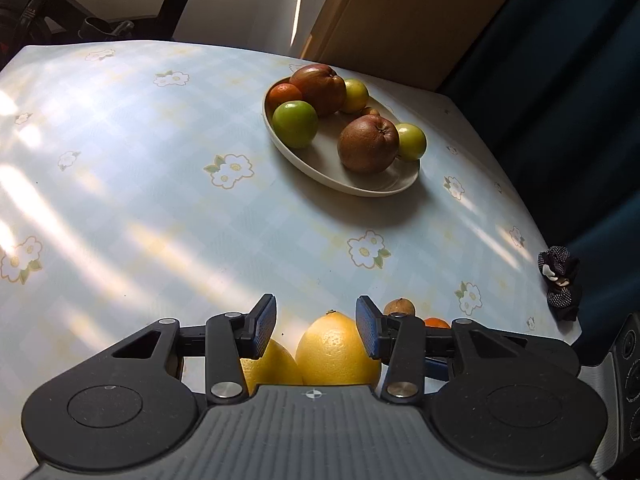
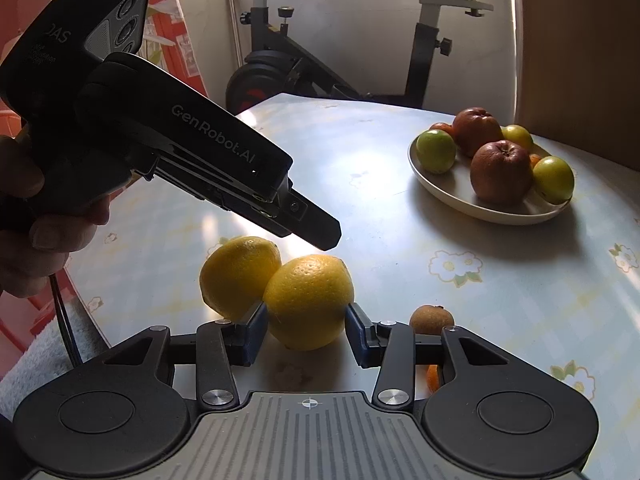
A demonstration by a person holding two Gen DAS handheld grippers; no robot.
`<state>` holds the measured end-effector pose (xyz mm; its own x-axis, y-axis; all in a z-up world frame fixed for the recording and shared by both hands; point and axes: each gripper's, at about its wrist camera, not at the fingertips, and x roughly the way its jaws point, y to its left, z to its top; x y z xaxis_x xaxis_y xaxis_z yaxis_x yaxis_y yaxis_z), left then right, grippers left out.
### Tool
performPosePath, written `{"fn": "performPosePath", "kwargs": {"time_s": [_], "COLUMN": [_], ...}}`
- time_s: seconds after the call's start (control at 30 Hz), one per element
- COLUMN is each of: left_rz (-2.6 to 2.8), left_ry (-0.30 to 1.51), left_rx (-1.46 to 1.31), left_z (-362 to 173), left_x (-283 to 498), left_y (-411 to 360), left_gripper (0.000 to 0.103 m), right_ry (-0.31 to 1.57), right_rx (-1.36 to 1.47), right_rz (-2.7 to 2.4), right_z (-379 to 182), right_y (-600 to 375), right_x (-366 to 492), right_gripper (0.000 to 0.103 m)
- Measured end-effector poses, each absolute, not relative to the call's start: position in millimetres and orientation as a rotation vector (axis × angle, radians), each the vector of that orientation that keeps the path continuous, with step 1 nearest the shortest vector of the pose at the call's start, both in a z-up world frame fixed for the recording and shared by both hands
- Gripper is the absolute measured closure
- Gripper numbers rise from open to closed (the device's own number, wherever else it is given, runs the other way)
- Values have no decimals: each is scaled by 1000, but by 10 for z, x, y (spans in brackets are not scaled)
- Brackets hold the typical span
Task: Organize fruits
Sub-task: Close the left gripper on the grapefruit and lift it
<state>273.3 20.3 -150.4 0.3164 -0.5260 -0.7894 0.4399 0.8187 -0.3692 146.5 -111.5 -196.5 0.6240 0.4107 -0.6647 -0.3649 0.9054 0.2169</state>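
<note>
Two yellow citrus fruits lie touching on the flowered tablecloth. My right gripper is shut on the nearer yellow citrus, its blue pads against both sides; the fruit rests on the table. The other yellow citrus sits at its left. My left gripper, held by a hand, hovers open just above the pair, touching neither. In the left wrist view that gripper frames the same fruit, with its neighbour behind the left finger. A beige plate holds several fruits.
A small brown kiwi and a small orange lie right of the gripped citrus. A dark spotted cloth item sits at the table's right edge. An exercise bike stands behind the table.
</note>
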Motion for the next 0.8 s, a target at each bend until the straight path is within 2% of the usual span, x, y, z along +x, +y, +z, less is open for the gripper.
{"fn": "performPosePath", "kwargs": {"time_s": [0.2,0.47,0.8], "left_rz": [-664,-673,-690], "left_ry": [1143,1150,1178], "left_rx": [-109,-91,-126], "left_z": [-1626,-1652,-1692], "left_x": [2762,2758,2798], "left_y": [138,68,53], "left_gripper": [57,59,58], "right_ry": [787,805,829], "right_rx": [80,95,155], "right_rz": [450,448,447], "right_z": [-1996,-2074,-2210], "right_y": [-1132,-1144,-1187], "right_x": [1476,1539,1627], "right_gripper": [62,55,54]}}
